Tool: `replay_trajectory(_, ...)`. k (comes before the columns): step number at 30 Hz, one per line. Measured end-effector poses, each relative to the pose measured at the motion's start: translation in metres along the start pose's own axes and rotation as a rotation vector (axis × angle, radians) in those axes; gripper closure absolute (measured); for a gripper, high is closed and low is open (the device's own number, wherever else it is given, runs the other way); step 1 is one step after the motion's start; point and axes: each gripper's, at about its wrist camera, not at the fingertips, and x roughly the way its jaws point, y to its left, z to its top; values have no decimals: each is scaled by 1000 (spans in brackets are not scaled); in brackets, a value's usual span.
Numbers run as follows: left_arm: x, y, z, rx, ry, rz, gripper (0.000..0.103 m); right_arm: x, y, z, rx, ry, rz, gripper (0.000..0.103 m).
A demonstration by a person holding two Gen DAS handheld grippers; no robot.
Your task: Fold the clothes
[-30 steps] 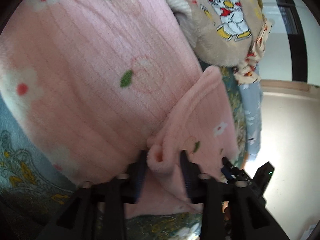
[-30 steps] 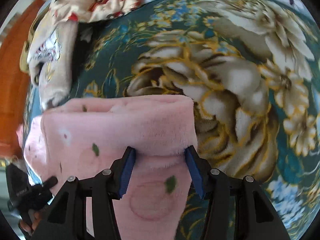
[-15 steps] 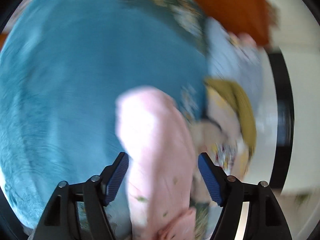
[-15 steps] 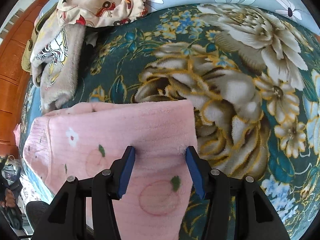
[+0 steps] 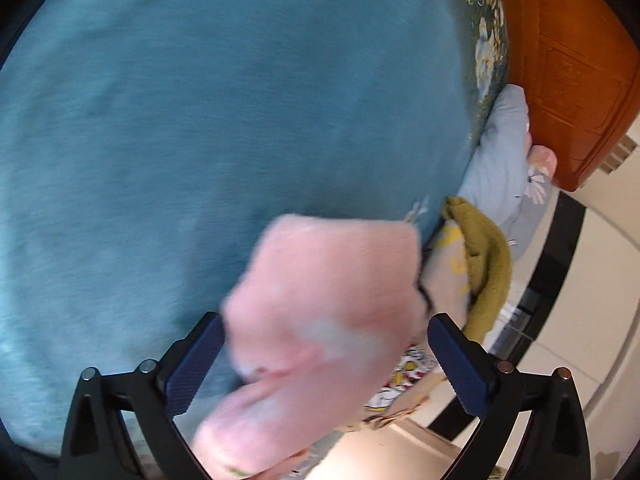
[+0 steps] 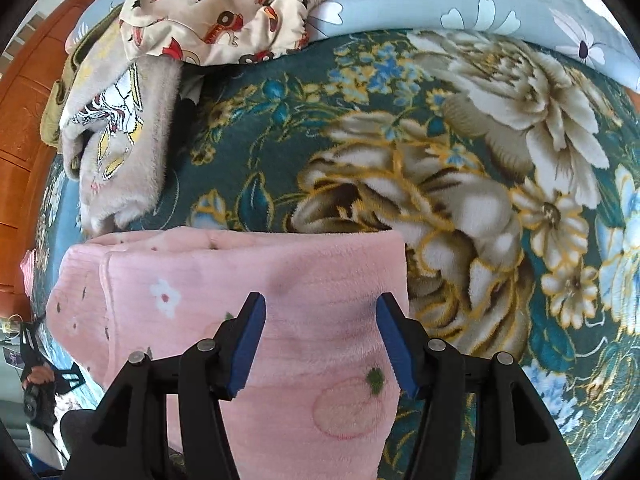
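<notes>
Clothes pile [image 6: 132,92] lies just beyond pink garment [image 6: 256,276].

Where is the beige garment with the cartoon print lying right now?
In the right wrist view the beige cartoon-print garment lies at upper left on the floral blanket, just beyond the folded pink garment and under a crumpled patterned cloth.

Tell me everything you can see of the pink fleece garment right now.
The pink fleece garment looks soft and plush, printed with small white flowers, green leaves and faint peach outlines. It lies folded on the floral blanket, its folded edge straight along the far side, a ribbed cuff at the left end. The right gripper hangs over it, jaws apart. The left gripper has just been opening; blurred pink fabric shows between its pads.
</notes>
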Motion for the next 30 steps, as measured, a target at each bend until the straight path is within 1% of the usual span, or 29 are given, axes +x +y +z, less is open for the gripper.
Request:
replay_trajectory(2,9,-8,1,2,14,27,2,-1,2,0,-1,3,-7,44)
replay_trajectory(4,15,-12,2,10,11,53,2,0,4,-1,7,4,-16,44)
replay_trajectory(6,17,-14,4,-1,-4,62,11,0,7,-1,2,9,-15,44)
replay_trajectory(8,14,-20,6,17,-32,84,48,-1,11,-2,-7,7,-13,44)
replay_trajectory(10,8,-28,6,58,-54,109,63,-1,14,-2,-16,5,-12,44)
replay_trajectory(11,5,-34,4,105,-62,129,69,-1,15,-2,-19,4,-12,44)
replay_trajectory(13,-1,-55,-4,229,-78,161,71,-1,16,-2,-18,5,-9,44)
replay_trajectory(17,-6,-105,-37,482,-93,176,73,-2,17,-1,-19,0,-2,44)
replay_trajectory(19,-6,-137,-67,641,-97,166,73,-2,16,-2,-16,-4,5,44)
replay_trajectory(20,-5,-152,-84,717,-95,148,73,-2,15,-2,-14,-6,8,44)
replay_trajectory(21,-6,-166,-106,803,-88,127,73,-3,14,-2,-10,-9,12,44)
replay_trajectory(24,-6,-204,-189,1096,-42,70,73,-4,9,-4,4,-20,17,44)
replay_trajectory(25,-5,-213,-222,1198,-17,49,73,-4,7,-4,11,-22,17,44)
replay_trajectory(27,6,-223,-278,1364,36,11,73,-3,3,-4,28,-25,18,44)
replay_trajectory(28,17,-225,-304,1425,73,-1,72,-3,1,-4,35,-28,18,44)
replay_trajectory(30,40,-218,-343,1494,154,-3,72,-4,-2,-2,46,-36,21,44)
